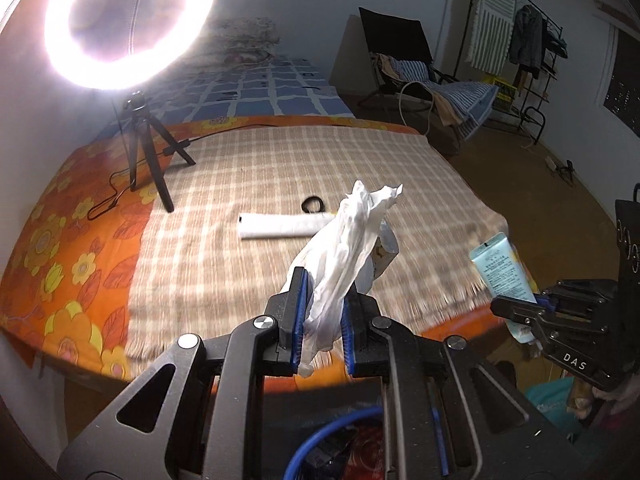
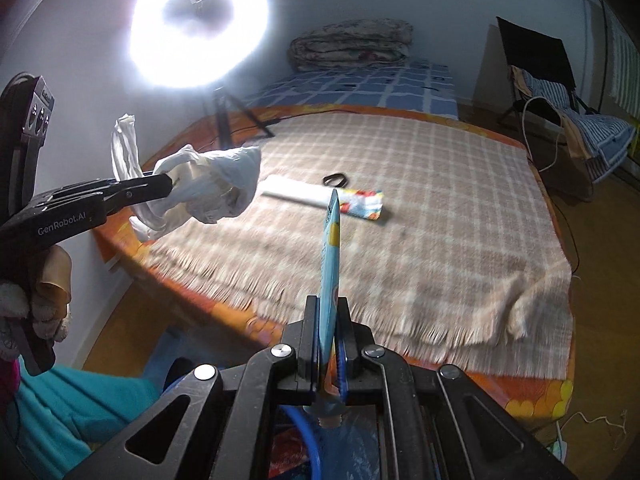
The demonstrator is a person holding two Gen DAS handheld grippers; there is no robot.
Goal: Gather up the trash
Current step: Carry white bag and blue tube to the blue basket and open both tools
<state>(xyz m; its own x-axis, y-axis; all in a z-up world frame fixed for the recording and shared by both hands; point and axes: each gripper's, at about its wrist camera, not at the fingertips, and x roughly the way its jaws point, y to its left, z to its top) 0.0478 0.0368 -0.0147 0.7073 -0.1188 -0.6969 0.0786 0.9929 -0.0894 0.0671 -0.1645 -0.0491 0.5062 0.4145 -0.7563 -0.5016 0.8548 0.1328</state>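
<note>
My left gripper is shut on a crumpled white plastic bag, held above the near edge of the bed; the bag also shows in the right wrist view. My right gripper is shut on a flat light-blue tube, held edge-on above the bed's near edge; the tube also shows in the left wrist view. On the plaid blanket lie a white roll with a colourful printed end and a small black band.
A lit ring light on a black tripod stands on the bed's far left, its cable trailing. A folded quilt lies at the far end. A chair with striped cloth and a clothes rack stand to the right.
</note>
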